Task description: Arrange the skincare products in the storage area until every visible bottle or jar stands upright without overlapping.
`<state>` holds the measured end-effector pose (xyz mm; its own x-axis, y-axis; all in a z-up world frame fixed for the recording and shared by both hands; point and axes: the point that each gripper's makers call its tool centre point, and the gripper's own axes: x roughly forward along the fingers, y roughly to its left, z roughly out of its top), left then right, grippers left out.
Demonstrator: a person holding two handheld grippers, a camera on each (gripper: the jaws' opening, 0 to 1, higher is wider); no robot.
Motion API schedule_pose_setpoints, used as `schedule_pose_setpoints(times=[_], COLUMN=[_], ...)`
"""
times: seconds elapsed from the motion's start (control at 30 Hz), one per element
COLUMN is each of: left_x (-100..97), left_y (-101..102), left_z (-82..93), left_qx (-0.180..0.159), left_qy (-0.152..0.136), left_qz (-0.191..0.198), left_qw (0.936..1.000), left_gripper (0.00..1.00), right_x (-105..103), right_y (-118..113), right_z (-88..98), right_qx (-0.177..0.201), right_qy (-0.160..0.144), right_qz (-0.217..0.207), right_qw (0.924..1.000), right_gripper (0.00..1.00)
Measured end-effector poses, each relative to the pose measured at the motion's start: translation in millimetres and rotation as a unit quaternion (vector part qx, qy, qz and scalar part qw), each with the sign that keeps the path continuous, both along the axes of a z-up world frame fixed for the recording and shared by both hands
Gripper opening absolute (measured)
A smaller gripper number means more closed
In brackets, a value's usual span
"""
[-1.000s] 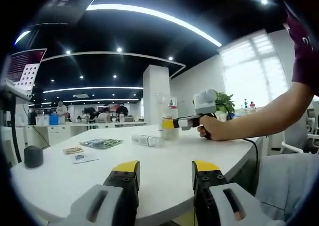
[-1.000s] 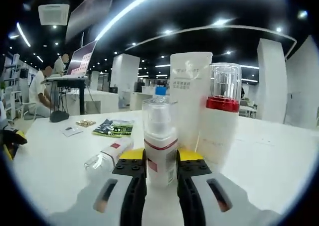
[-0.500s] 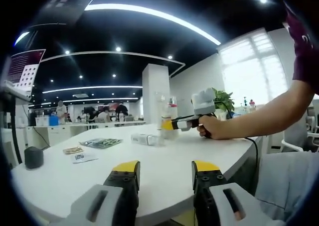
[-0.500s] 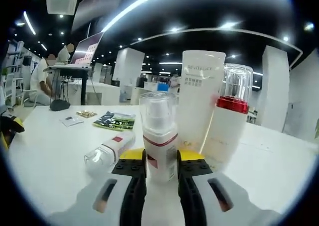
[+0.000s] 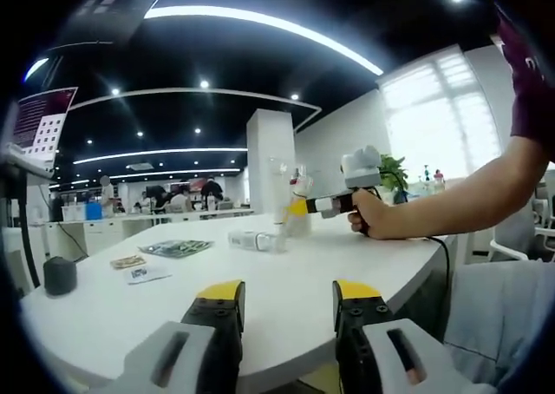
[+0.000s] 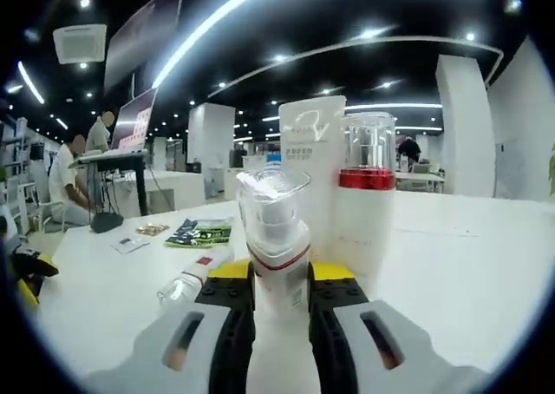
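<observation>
My right gripper (image 6: 279, 273) is shut on a small white pump bottle (image 6: 276, 216) with a clear cap and a red band, which leans toward the camera. Right behind it stand a tall white tube (image 6: 310, 151) and a white bottle with a red collar (image 6: 368, 194). A clear-capped bottle (image 6: 185, 283) lies on its side on the white table (image 6: 451, 264), to the left. In the left gripper view, a hand holds the right gripper (image 5: 323, 206) at the cluster of bottles (image 5: 297, 210), with the lying bottle (image 5: 254, 239) nearby. My left gripper (image 5: 282, 295) stands open over the table's near edge, holding nothing.
A dark printed packet (image 5: 178, 249), small cards (image 5: 139, 275) and a round black object (image 5: 59, 274) lie on the left of the table. The person's forearm (image 5: 451, 205) reaches in from the right. Desks and people fill the room behind.
The right gripper has tipped the small pump bottle so its cap leans toward the camera, and has shifted slightly to the right in the left gripper view. The left gripper stays still and open.
</observation>
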<state>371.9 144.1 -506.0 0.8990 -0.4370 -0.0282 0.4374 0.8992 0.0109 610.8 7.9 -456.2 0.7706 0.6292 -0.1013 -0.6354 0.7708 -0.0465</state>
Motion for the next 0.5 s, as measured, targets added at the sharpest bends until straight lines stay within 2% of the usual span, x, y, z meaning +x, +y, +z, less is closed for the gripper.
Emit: schedule_pose_setpoints(times=[0.1, 0.17, 0.2, 0.23, 0.27, 0.37, 0.5], left_x=[0.1, -0.4, -0.5, -0.2, 0.0, 0.3, 0.5], left_y=[0.5, 0.1, 0.1, 0.4, 0.8, 0.8, 3.3], left_z=[-0.3, -1.2, -1.9, -2.0, -2.0, -1.6, -2.2], left_qx=[0.001, 0.004, 0.005, 0.007, 0.008, 0.004, 0.008], left_qy=[-0.001, 0.0, 0.001, 0.001, 0.001, 0.002, 0.002], left_qz=[0.001, -0.001, 0.0, 0.001, 0.002, 0.003, 0.009], left_qw=[1.0, 1.0, 1.0, 1.0, 1.0, 1.0, 0.9999], left_gripper=[0.41, 0.41, 0.41, 0.4, 0.4, 0.4, 0.41], right_x=[-3.1, -9.6, -10.4, -10.6, -11.5, -6.1, 1.3], right_y=[6.3, 13.4, 14.7, 17.4, 19.0, 16.1, 10.1], right_z=[0.4, -7.9, -8.8, -4.3, -6.2, -14.3, -15.0], right_qx=[0.006, -0.041, -0.052, -0.048, -0.054, -0.081, -0.091], right_qy=[0.011, 0.022, 0.036, 0.033, 0.057, 0.093, 0.118], right_qz=[0.023, 0.05, 0.048, 0.054, 0.062, 0.066, 0.068], right_qw=[0.9997, 0.9976, 0.9968, 0.9968, 0.995, 0.9901, 0.9865], right_gripper=[0.21, 0.21, 0.21, 0.21, 0.21, 0.21, 0.21])
